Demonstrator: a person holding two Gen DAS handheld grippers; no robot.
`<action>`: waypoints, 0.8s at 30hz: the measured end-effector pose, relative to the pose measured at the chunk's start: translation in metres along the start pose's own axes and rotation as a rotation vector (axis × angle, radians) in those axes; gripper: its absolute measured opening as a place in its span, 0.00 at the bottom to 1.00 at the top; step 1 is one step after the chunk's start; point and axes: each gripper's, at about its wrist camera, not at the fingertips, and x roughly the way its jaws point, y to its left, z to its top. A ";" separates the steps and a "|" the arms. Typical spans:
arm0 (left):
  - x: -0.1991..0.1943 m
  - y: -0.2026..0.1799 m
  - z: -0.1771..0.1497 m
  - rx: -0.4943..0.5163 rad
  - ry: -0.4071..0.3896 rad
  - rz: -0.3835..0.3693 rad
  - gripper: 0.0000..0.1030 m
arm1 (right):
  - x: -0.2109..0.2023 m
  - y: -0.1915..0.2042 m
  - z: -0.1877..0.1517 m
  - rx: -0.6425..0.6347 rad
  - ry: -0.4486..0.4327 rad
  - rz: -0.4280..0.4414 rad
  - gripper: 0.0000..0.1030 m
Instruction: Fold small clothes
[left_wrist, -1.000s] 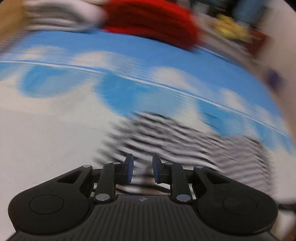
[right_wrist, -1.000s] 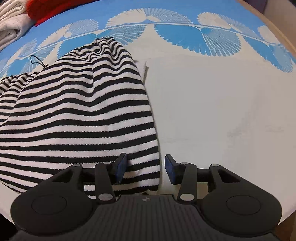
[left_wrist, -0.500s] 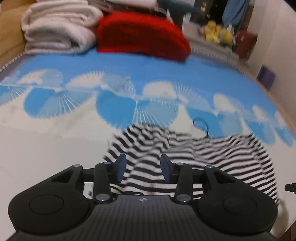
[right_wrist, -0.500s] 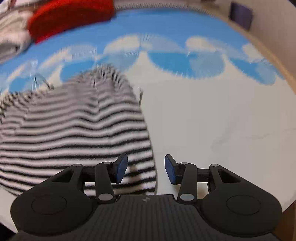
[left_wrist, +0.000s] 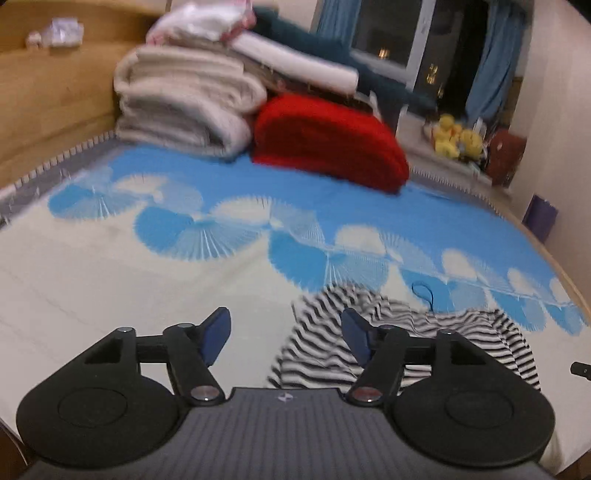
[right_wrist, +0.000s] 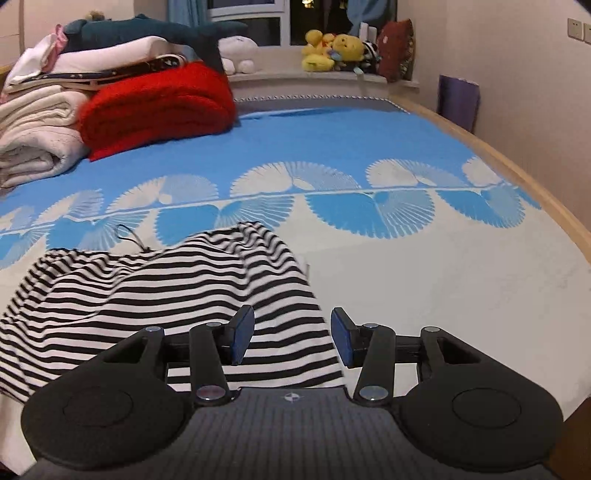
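Note:
A black-and-white striped garment (right_wrist: 147, 295) lies bunched on the bed, with a thin black cord at its far edge. It also shows in the left wrist view (left_wrist: 424, 332), low and to the right. My left gripper (left_wrist: 284, 338) is open and empty, raised over the garment's left edge. My right gripper (right_wrist: 291, 338) is open and empty, above the garment's near right corner. Neither touches the cloth.
The bedspread (right_wrist: 369, 147) is blue and cream with fan shapes. A red folded blanket (right_wrist: 159, 107) and stacked cream towels (right_wrist: 33, 129) sit at the far left. Plush toys (right_wrist: 332, 48) line the window sill. The bed's wooden edge (right_wrist: 535, 192) runs along the right.
Both grippers have lifted and tilted up from the garment. The left gripper's jaws have opened wider and it has shifted left of the cloth. The garment stays on the bed.

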 end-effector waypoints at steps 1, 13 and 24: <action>-0.003 0.002 0.000 0.008 -0.008 0.010 0.70 | -0.002 0.003 -0.001 -0.004 -0.006 -0.001 0.46; -0.019 0.070 0.003 -0.099 -0.043 0.032 0.70 | -0.008 0.062 -0.027 0.007 0.029 0.089 0.22; -0.027 0.121 -0.002 -0.050 -0.056 0.061 0.70 | -0.015 0.240 -0.053 -0.285 0.054 0.449 0.10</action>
